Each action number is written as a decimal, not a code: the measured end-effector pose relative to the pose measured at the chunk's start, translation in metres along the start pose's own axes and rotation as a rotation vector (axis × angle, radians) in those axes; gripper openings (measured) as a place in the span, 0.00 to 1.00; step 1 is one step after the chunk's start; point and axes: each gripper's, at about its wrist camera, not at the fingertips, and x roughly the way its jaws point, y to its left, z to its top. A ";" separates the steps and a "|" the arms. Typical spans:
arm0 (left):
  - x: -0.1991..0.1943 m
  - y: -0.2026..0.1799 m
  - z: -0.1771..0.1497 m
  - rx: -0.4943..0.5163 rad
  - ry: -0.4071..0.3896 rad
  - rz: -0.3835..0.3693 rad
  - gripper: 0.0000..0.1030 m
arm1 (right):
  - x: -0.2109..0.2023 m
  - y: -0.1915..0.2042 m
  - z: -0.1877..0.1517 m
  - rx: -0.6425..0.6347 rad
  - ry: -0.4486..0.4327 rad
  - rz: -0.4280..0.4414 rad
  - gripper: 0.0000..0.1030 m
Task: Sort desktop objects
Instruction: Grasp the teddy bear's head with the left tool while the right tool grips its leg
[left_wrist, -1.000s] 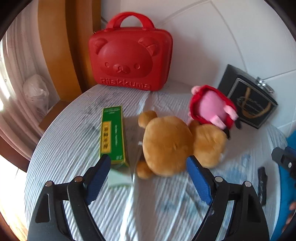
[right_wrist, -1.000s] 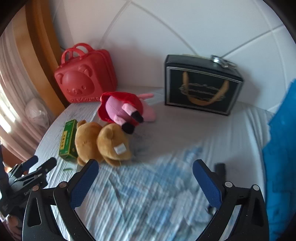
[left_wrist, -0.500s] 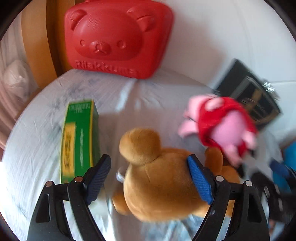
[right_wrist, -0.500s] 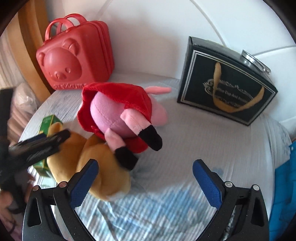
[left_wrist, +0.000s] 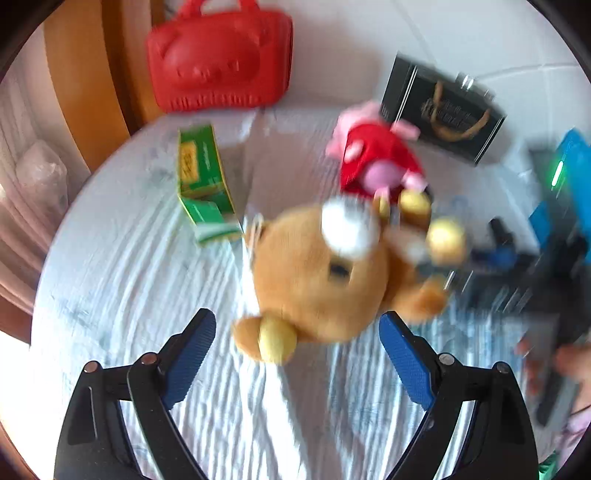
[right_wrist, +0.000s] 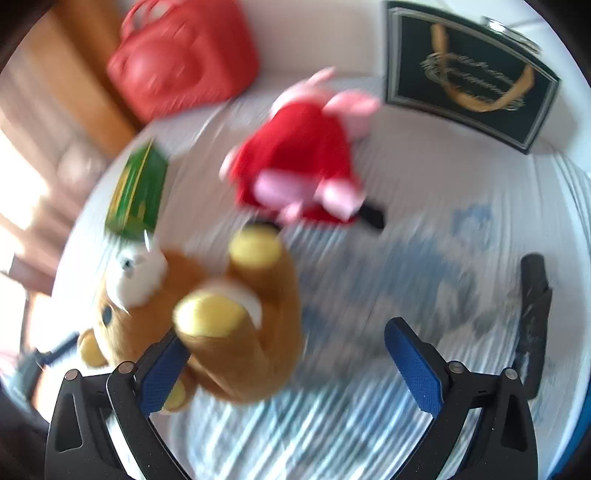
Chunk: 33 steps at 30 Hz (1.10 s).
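Left wrist view: you are holding your left gripper spread wide, its jaws having just been opening, with the brown plush bear lying face up on the striped cloth just ahead of the pads, not pinched. The green box, the pink plush in red, the red case and the black gift bag are all sitting loose beyond it.

Right wrist view: your right gripper is also gaping, the bear's leg brushing its left pad, unclamped. Sorting is looking barely begun; everything is waiting to be grouped.
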 end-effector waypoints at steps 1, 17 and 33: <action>-0.005 0.001 0.002 0.008 -0.022 0.002 0.89 | 0.000 0.001 -0.009 0.006 0.002 0.020 1.00; 0.040 -0.012 0.011 0.118 0.061 -0.002 0.89 | -0.033 -0.001 -0.009 0.095 -0.095 -0.012 1.00; 0.095 -0.023 0.028 0.094 0.107 -0.030 1.00 | 0.000 -0.005 0.008 0.088 -0.042 0.003 0.82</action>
